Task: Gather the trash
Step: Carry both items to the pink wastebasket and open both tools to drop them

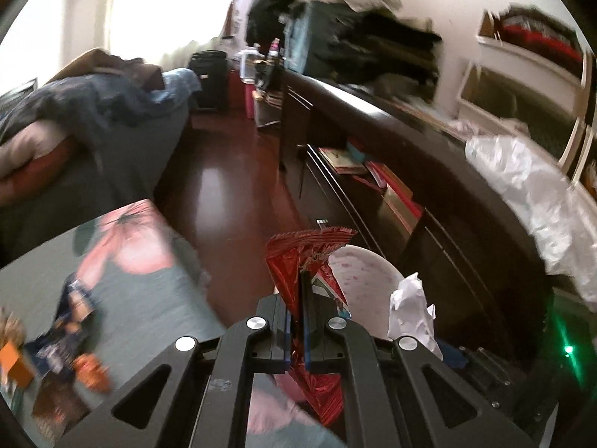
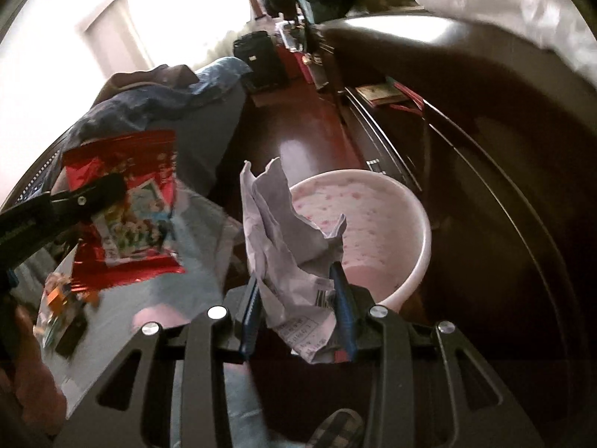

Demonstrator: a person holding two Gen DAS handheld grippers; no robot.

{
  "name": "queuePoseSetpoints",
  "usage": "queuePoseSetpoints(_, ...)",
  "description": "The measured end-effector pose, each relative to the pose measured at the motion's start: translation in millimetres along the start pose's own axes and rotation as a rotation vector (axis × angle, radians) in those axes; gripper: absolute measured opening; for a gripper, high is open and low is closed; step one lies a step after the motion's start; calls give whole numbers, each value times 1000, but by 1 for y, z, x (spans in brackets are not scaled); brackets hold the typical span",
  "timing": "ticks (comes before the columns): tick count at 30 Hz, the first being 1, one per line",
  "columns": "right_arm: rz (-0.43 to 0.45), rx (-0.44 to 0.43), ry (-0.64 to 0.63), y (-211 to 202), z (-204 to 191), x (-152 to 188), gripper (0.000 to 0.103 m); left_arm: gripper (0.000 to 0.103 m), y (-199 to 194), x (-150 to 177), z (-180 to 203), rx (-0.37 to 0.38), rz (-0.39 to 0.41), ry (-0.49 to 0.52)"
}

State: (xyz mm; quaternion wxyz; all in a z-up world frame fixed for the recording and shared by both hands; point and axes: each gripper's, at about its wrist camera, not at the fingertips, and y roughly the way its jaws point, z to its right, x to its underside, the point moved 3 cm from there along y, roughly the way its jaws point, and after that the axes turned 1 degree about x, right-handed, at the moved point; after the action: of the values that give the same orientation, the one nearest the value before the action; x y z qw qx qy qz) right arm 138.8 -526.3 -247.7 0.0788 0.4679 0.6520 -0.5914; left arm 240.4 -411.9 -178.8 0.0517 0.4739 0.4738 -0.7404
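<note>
The left gripper (image 1: pixel 297 291) is pressed together on a red snack wrapper (image 1: pixel 298 261), which sticks up past the fingertips. The right gripper (image 2: pixel 298 280) pinches a crumpled sheet of paper (image 2: pixel 283 231) between its blue pads (image 2: pixel 341 291). Only the right wrist view shows the wrapper's printed face and the whole open mouth of the pink bin (image 2: pixel 410 272); the left wrist view shows just part of its rim (image 1: pixel 377 261) behind the wrapper. Both pieces of trash hang near the bin. A bed (image 1: pixel 141 291) with more litter (image 1: pixel 71 321) lies to the left, a dark cabinet (image 1: pixel 429 171) to the right, bare floor (image 1: pixel 231 186) between them.
</note>
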Motion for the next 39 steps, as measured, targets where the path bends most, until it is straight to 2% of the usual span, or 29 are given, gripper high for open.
queuePoseSetpoints(8,-11,18,52,41,32,-16,37,5,70,-7,19,12,-71,42)
queuePoseSetpoints(13,-23,36,80,65,47,-23,40,8,92,-9,16,22,-112,33)
queuePoseSetpoints(17,-35,34,84,79,53,-24,42,11,98,-13,15,11,-101,35)
queuePoseSetpoints(18,-37,39,81,82,53,-23,43,16,99,-13,15,15,-99,34)
queuePoseSetpoints(21,-46,37,86,88,55,-21,46,43,99,-16,16,24,-84,31)
queuePoseSetpoints(26,-44,58,89,87,55,-19,51,52,92,-20,15,36,-59,38)
queuePoseSetpoints(32,-37,76,86,68,51,-12,57,55,70,-20,4,24,-48,3)
queuePoseSetpoints(35,-32,91,74,48,42,-8,65,64,49,-19,-2,-12,-25,0)
queuePoseSetpoints(37,-27,101,67,38,35,-7,69,79,27,-18,-7,-50,12,9)
queuePoseSetpoints(39,-15,108,54,22,26,-5,75,82,2,-15,-13,-97,65,23)
